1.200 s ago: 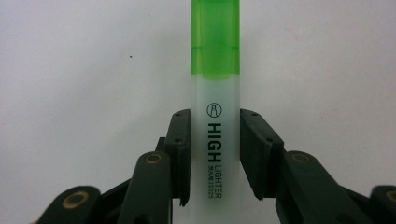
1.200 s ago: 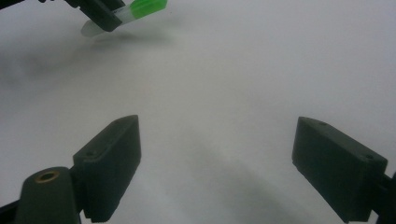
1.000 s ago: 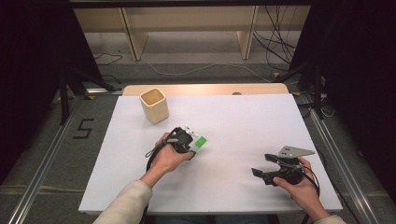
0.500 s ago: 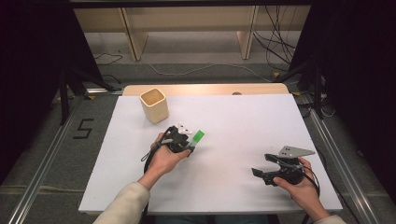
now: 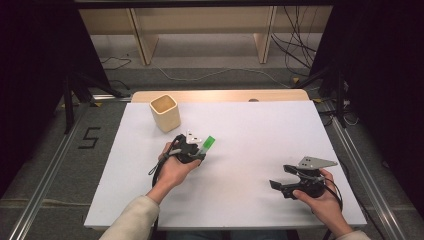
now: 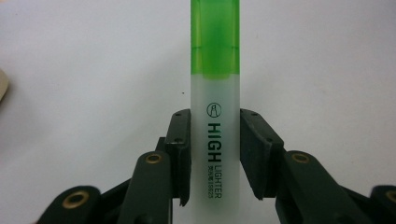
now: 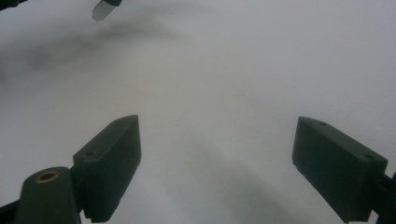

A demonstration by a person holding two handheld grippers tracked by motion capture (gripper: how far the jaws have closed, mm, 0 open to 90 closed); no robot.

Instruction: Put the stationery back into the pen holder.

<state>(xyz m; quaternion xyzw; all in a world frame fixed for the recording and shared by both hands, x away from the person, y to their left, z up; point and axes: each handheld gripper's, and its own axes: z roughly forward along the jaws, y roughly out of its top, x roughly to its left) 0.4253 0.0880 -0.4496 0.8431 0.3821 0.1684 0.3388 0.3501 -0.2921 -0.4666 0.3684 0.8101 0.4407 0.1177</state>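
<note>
A highlighter [image 5: 209, 143] with a green cap and a frosted white barrel [image 6: 215, 93] points away from the person over the white table [image 5: 250, 130]. My left gripper [image 5: 199, 148] is shut on its barrel. In the left gripper view both pads [image 6: 180, 144] press the printed part of the barrel, and the green cap sticks out beyond the jaws [image 6: 215, 140]. My right gripper [image 5: 281, 176] rests low at the table's front right, its jaws wide apart [image 7: 217, 158] over bare table, nothing between them.
A square beige cup [image 5: 165, 112] stands upright at the table's back left, just beyond the left hand. A wooden strip [image 5: 220, 95] runs along the far edge. Cables lie on the floor behind the table.
The left hand has drifted slightly away from the person, toward the cup, with the highlighter still gripped. The right hand has stayed put.
</note>
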